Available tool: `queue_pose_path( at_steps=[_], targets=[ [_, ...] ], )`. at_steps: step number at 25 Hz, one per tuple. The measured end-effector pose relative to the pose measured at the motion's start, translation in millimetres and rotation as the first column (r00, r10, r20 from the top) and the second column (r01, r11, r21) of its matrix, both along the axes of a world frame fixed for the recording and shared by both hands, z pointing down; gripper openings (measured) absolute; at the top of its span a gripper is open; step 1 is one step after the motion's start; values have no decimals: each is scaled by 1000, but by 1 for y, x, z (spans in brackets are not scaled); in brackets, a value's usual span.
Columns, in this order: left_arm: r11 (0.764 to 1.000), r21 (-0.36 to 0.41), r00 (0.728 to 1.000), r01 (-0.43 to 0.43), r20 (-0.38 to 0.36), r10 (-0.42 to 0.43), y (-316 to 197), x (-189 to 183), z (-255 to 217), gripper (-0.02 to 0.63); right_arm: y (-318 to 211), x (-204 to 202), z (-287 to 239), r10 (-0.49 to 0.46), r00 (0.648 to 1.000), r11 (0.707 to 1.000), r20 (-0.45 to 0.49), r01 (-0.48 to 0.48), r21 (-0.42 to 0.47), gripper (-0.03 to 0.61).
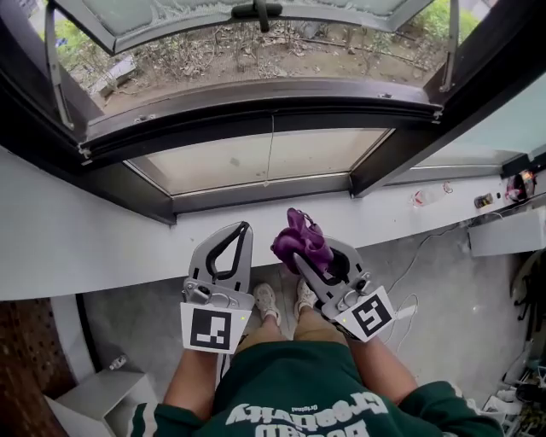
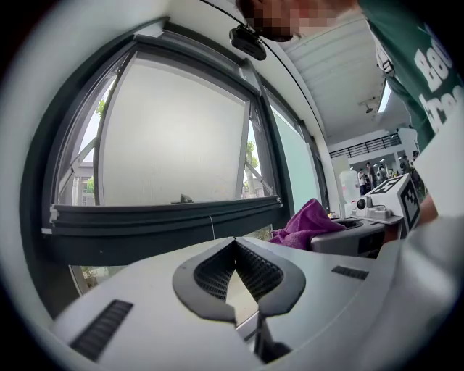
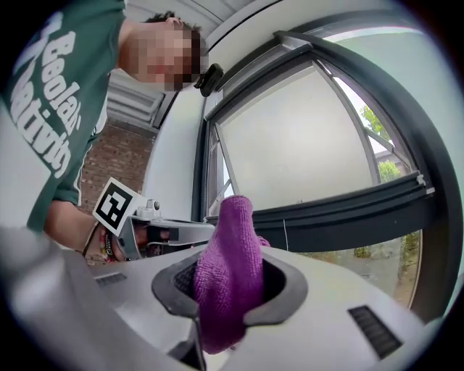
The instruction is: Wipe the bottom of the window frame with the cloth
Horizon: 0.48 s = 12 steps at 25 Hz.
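Note:
The dark bottom rail of the window frame [image 1: 256,115] runs across the head view above a lower fixed pane; it also shows as the frame rail [image 2: 159,217] and the frame rail [image 3: 348,210]. My right gripper [image 1: 299,249] is shut on a bunched purple cloth [image 1: 300,237], held below the white sill and apart from the frame. The cloth [image 3: 230,253] sticks up out of the right gripper [image 3: 230,264] between its dark pads. My left gripper [image 1: 243,229] hangs beside it, shut, with nothing between its fingers. In the left gripper view, the left gripper [image 2: 233,243] has its pads meeting, with the cloth [image 2: 308,221] at right.
The window sash [image 1: 256,17] is swung outward at the top, with ground and plants beyond. A white sill [image 1: 77,230] slopes across. Small items and a cable [image 1: 426,198] lie on the right ledge. A white box [image 1: 94,397] stands at the floor's lower left. The person's shoes [image 1: 281,299] show below.

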<state>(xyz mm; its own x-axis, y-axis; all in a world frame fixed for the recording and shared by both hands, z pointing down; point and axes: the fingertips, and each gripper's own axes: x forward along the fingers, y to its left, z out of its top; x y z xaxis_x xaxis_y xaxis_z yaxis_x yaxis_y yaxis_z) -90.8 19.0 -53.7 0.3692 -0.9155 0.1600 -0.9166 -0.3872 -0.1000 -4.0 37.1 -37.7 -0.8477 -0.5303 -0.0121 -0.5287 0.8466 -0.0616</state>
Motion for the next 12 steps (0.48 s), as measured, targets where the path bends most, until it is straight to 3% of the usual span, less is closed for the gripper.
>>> queue_pose_path(
  at_steps=[5, 12],
  targets=[
    [999, -27, 1000, 28, -10, -28, -5, 11, 4, 8, -12, 18, 1, 32, 997, 998, 71, -29, -53, 100],
    [995, -83, 998, 49, 36, -46, -11, 42, 21, 8, -28, 56, 23, 50, 993, 995, 109, -40, -92, 100]
  ],
)
